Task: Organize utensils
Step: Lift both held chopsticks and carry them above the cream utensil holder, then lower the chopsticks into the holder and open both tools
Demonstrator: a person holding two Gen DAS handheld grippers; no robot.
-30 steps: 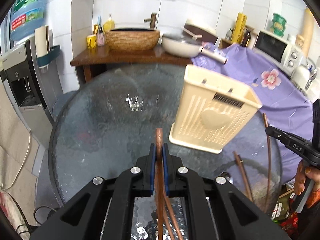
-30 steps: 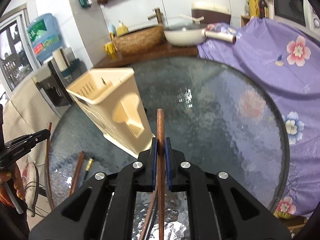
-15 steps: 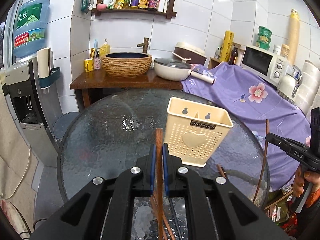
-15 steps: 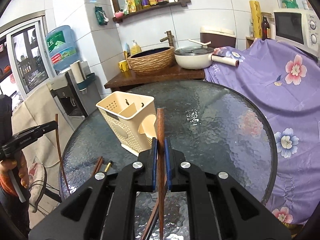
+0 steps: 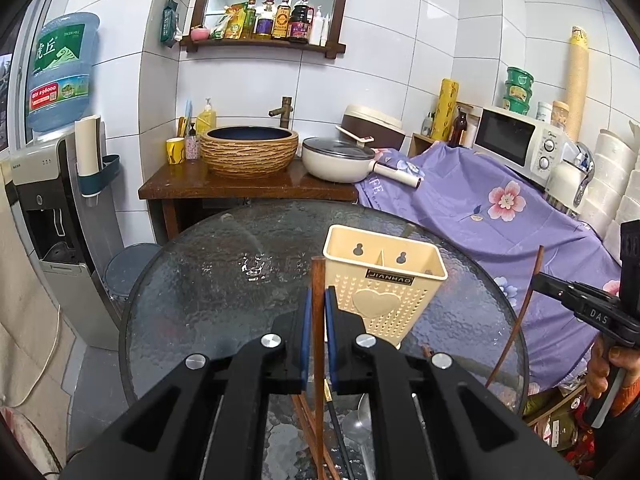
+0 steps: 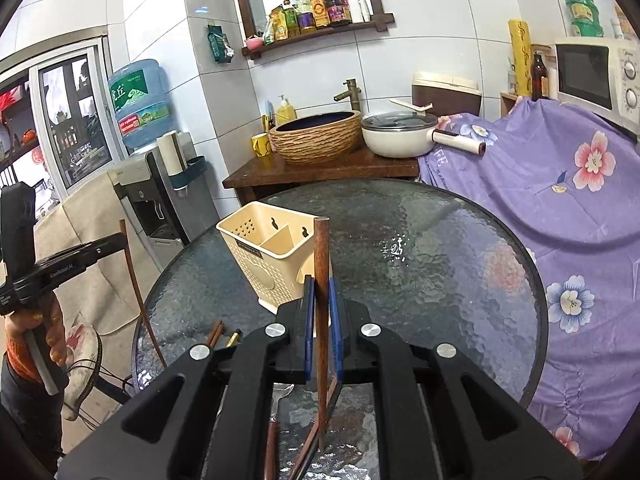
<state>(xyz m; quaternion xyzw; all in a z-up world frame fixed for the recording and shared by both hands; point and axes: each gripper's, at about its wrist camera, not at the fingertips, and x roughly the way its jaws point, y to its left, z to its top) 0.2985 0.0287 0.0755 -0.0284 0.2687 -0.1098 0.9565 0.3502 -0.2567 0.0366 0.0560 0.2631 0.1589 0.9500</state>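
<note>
My left gripper (image 5: 316, 300) is shut on a brown wooden chopstick (image 5: 317, 276) that stands upright between the blue pads. My right gripper (image 6: 321, 292) is shut on a second brown chopstick (image 6: 321, 248), also upright. A cream two-compartment utensil holder (image 5: 382, 280) (image 6: 272, 256) stands on the round glass table (image 5: 224, 288) (image 6: 440, 272), just beyond both grippers. Below the jaws lie loose chopsticks (image 5: 308, 432) (image 6: 216, 332) and a metal spoon (image 5: 362, 436) on the glass. Each view shows the other gripper (image 5: 536, 284) (image 6: 120, 240) at its side edge, holding its stick.
A wooden counter (image 5: 240, 188) behind the table carries a woven basin (image 5: 250, 150) and a white pan (image 5: 340, 160). A purple flowered cloth (image 5: 500, 216) covers the right side, with a microwave (image 5: 516, 144) on it. A water dispenser (image 5: 48, 200) stands at left.
Both grippers have risen with their chopsticks and tilted up, showing more wall and shelf. The holder now looks smaller, farther off and upright.
</note>
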